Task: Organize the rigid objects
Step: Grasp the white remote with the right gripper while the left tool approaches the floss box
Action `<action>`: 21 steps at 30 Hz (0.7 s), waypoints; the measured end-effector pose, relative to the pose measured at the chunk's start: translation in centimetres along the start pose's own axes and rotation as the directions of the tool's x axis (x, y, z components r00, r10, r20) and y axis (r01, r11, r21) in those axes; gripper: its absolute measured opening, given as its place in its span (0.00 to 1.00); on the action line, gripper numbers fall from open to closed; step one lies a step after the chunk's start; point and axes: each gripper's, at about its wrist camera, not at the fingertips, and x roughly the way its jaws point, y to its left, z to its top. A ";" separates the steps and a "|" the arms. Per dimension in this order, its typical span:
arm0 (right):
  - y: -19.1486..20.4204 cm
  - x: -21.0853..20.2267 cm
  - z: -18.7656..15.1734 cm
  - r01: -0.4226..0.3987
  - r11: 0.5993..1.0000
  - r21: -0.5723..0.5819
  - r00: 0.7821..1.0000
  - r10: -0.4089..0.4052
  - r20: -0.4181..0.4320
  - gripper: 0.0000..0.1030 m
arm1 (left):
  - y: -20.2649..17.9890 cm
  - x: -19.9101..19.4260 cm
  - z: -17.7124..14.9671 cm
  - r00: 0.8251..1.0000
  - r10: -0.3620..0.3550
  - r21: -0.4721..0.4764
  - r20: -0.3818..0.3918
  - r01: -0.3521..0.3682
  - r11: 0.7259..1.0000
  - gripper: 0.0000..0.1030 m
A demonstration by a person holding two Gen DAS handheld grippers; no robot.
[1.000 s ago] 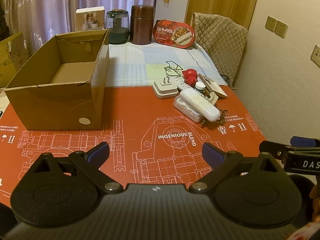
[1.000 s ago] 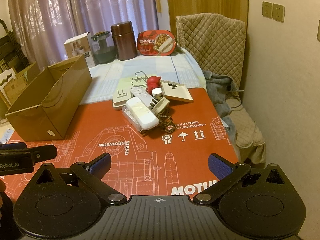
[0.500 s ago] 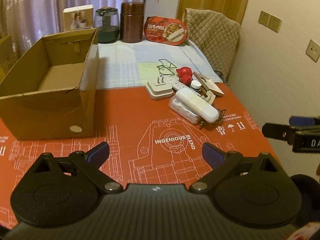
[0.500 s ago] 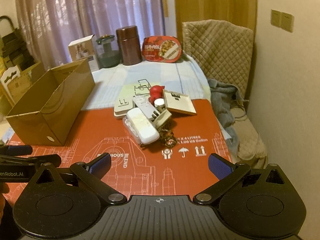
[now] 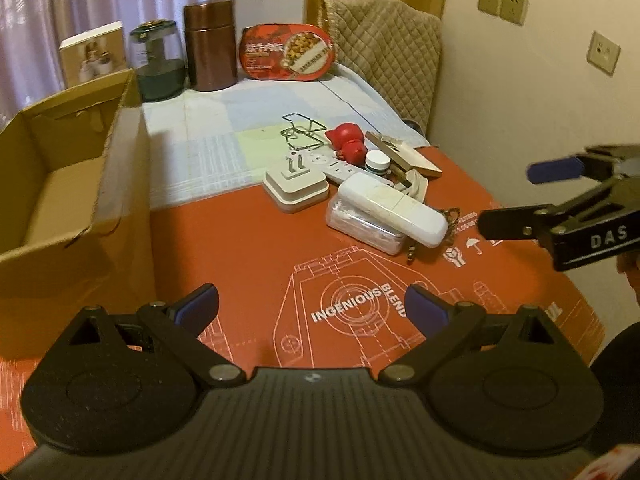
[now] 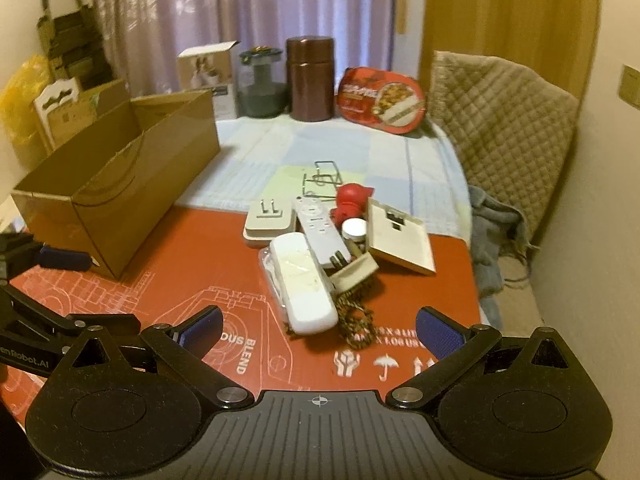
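Observation:
A heap of rigid objects lies on the red mat (image 5: 248, 264): a white oblong case (image 5: 394, 209) (image 6: 304, 284) on a clear pack, a white plug adapter (image 5: 296, 186) (image 6: 267, 226), a white remote (image 6: 320, 228), a red figure (image 5: 348, 142) (image 6: 350, 202), a small white-capped jar (image 5: 378, 161), a tan flat box (image 6: 400, 242) and a wire stand (image 5: 302, 132). An open, empty cardboard box (image 5: 68, 200) (image 6: 120, 184) stands to the left. My left gripper (image 5: 312, 312) is open and empty, short of the heap. My right gripper (image 6: 318, 330) is open and empty, just before the white case.
At the table's far edge stand a brown canister (image 5: 210, 46), a dark glass jar (image 5: 158, 66), a small carton (image 5: 96, 58) and a red food tray (image 5: 288, 54). A padded chair (image 6: 504, 120) is at the right. The wall is close on the right.
Both grippers have moved forward toward the heap, which now looks larger. The right gripper has risen higher in the left wrist view. Both stay open.

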 end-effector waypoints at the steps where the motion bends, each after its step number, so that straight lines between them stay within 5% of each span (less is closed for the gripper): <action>1: 0.0 0.7 0.1 -0.008 1.000 -0.009 1.000 0.008 -0.003 0.97 | 0.0 0.5 0.1 1.000 0.002 0.014 -0.004 -0.002 1.000 0.95; 21: 0.3 11.5 1.4 -0.076 0.988 -0.138 0.995 0.067 -0.067 0.40 | 0.9 5.9 -0.1 0.999 -0.047 0.072 -0.021 0.048 0.996 0.91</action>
